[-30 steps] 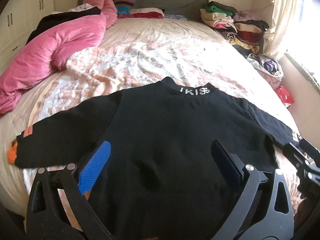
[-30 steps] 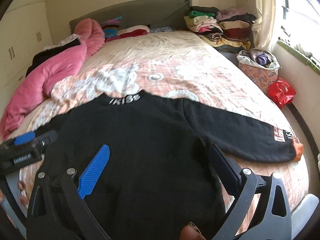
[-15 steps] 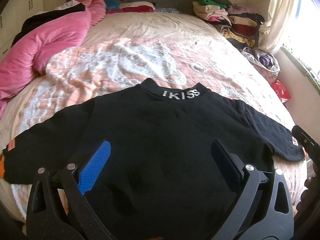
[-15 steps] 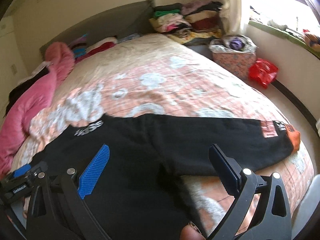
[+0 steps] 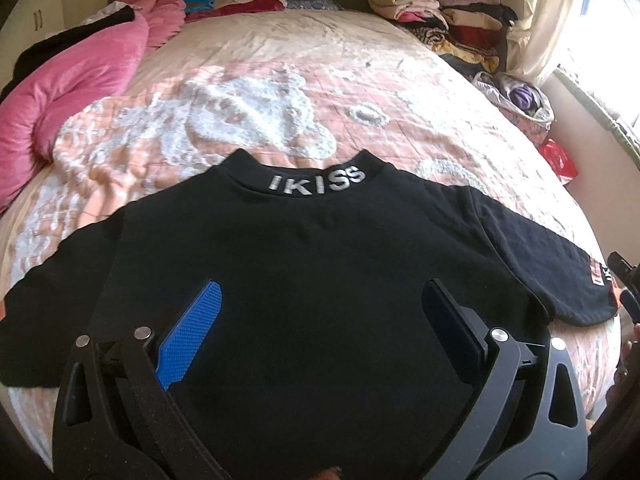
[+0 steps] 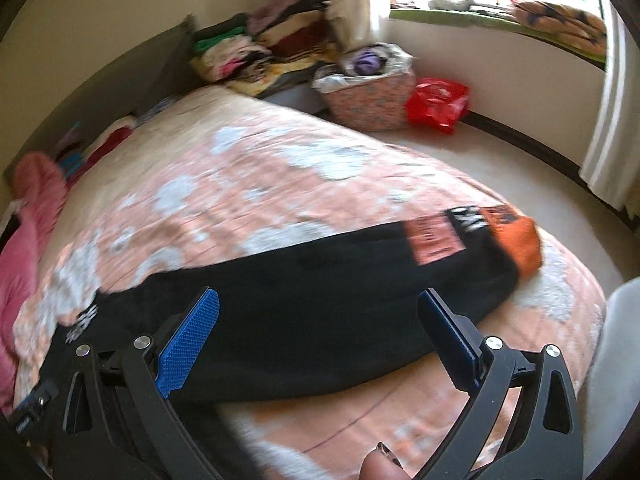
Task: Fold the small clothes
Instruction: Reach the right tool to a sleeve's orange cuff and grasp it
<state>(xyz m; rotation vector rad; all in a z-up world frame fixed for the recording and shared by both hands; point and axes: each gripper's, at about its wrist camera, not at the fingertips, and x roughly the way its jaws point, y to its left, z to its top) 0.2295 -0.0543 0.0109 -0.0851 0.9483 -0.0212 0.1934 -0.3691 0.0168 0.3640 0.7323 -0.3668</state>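
Black knit, soft and matte, makes up the sweater (image 5: 320, 264) we have spread flat on the bed's peach quilt (image 5: 304, 92), whose white floral patches look nubbly. Silver "IKISS" lettering runs along the ribbed collar (image 5: 318, 180). Its right sleeve (image 6: 320, 276) stretches out straight, ending in an orange cuff (image 6: 520, 240) beside a peach label. Our left gripper (image 5: 320, 320) hangs over the sweater's body, its textured blue pads spread wide, pinching nothing. Our right gripper (image 6: 316, 328) is likewise fully spread above the sleeve, holding nothing; we cannot tell whether it touches the fabric.
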